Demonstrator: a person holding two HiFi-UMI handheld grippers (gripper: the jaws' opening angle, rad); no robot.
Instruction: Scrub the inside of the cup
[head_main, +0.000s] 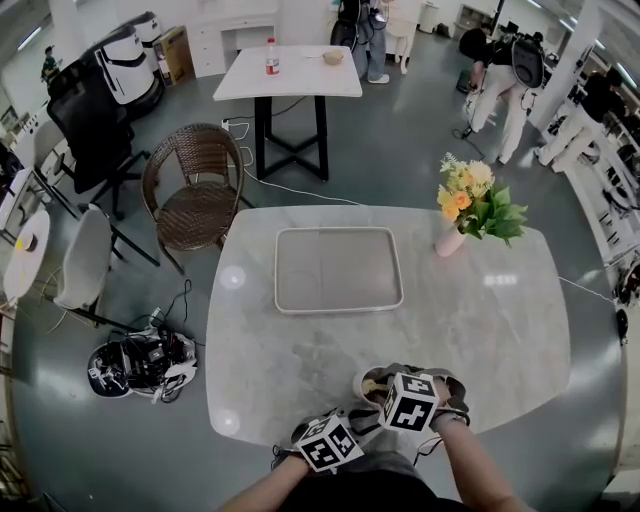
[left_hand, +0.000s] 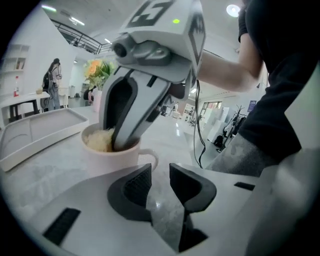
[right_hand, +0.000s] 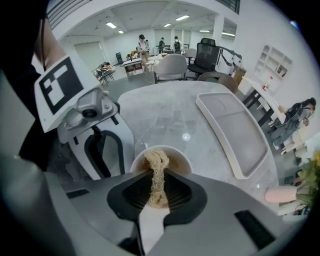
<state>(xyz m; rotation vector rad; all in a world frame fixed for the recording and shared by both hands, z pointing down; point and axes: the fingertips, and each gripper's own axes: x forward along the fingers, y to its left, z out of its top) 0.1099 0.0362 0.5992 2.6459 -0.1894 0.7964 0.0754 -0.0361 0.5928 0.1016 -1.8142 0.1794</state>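
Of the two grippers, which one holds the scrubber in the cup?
The right gripper: it is shut on the scrubber reaching into the cup. The left gripper holds nothing; its jaws stand apart near the handle.

In the head view the right gripper (right_hand: 158, 195) covers most of the cup (head_main: 361, 385), leaving us only a sliver of rim, and the bottle (head_main: 271, 57) far beyond the cup is too small for us to read. From the left gripper (left_hand: 160, 181) we lose the right gripper's tips below the cup's rim, the cup's foot behind our own jaws, and the tray (left_hand: 45, 142) left of the cup at the picture's edge. From the right gripper, the scrubber (right_hand: 156, 172) hides the cup's floor.
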